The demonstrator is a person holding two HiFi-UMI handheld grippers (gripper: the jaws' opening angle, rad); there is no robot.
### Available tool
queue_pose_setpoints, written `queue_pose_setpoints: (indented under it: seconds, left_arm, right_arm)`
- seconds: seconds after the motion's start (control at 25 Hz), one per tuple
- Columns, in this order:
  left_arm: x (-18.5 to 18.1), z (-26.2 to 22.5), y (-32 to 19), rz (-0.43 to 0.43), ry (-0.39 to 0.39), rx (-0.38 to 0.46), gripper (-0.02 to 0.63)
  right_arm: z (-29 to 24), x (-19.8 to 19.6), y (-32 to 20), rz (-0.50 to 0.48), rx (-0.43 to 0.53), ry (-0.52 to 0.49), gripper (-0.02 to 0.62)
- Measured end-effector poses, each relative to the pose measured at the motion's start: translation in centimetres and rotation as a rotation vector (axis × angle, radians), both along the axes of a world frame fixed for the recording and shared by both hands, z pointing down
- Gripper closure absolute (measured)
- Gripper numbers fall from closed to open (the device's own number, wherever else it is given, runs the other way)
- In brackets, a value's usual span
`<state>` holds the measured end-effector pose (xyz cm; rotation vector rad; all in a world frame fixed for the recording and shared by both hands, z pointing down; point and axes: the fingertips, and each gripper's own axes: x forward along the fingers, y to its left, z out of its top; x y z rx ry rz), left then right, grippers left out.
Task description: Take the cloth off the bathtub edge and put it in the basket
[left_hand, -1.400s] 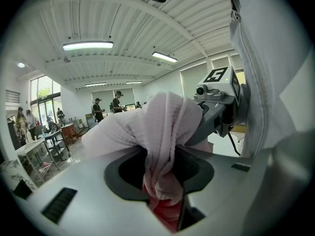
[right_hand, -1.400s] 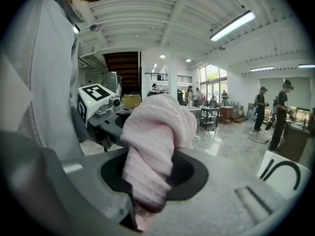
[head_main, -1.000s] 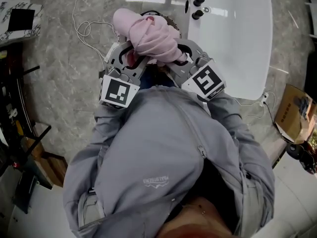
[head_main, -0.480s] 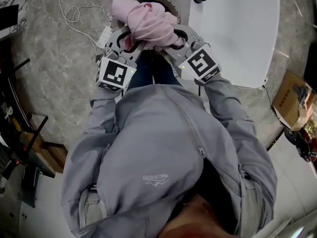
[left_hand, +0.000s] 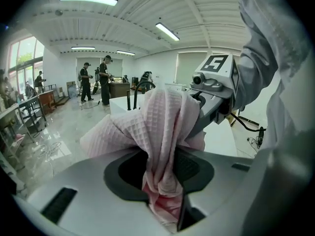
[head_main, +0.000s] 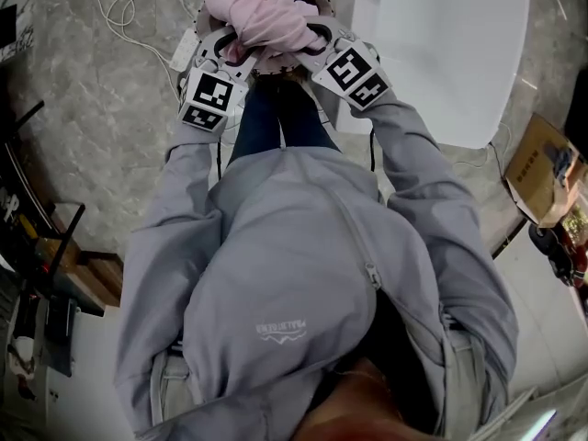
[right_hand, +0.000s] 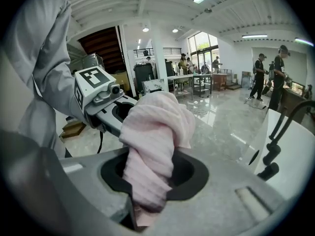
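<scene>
A bunched pink waffle cloth (head_main: 262, 16) hangs between both grippers, above a round basket whose rim (head_main: 323, 5) shows at the top of the head view. My left gripper (head_main: 237, 51) is shut on the cloth's left part, my right gripper (head_main: 308, 46) on its right part. In the left gripper view the cloth (left_hand: 162, 132) runs down between the jaws of the left gripper (left_hand: 165, 173), with the right gripper (left_hand: 216, 82) just beyond. The right gripper view shows the cloth (right_hand: 152, 132) pinched in the right gripper (right_hand: 147, 176), and the left gripper (right_hand: 98, 95) facing it.
The white bathtub (head_main: 450, 53) lies to the right of the basket, with black taps (right_hand: 270, 156) on its edge. A white cable (head_main: 119, 7) and power strip (head_main: 184, 49) lie on the floor to the left. A cardboard box (head_main: 542, 173) sits far right. Dark furniture (head_main: 28, 209) stands at left.
Both grippers have carried the cloth forward, toward the top of the head view, to above the round basket. The grip on the cloth is unchanged.
</scene>
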<state>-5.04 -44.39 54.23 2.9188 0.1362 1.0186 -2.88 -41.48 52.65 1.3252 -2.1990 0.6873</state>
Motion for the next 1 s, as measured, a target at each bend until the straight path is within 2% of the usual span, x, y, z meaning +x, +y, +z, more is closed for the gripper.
queue_pose_setpoints:
  seconds: [0.24,0.44,0.6,0.68,0.76,1.0]
  left_arm:
    - [-0.3,4.7,0.2,-0.003,-0.097,-0.033,0.469]
    - [-0.4,7.5,0.8,-0.016,-0.155,-0.055,0.469]
    - [-0.9,9.7,1.0,-0.033,-0.221,-0.056,0.460]
    - [-1.7,11.2,0.9,-0.050,-0.277,-0.061,0.398]
    - [-2.6,12.2,0.7,-0.075,-0.313,-0.079,0.376]
    - [-4.3,13.0,0.5,-0.092,-0.326,-0.116,0.374]
  right_arm:
    - [4.8,0.5,0.3,-0.004,-0.089,0.030,0.476]
    - [7.9,1.1,0.8,0.034,-0.163,0.052,0.471]
    - [10.7,2.2,1.7,0.080,-0.262,0.098,0.459]
    - [12.4,2.8,2.4,0.112,-0.336,0.124,0.413]
    - [13.6,3.2,3.2,0.128,-0.390,0.130,0.350]
    - [14.4,3.1,4.0,0.147,-0.434,0.107,0.325]
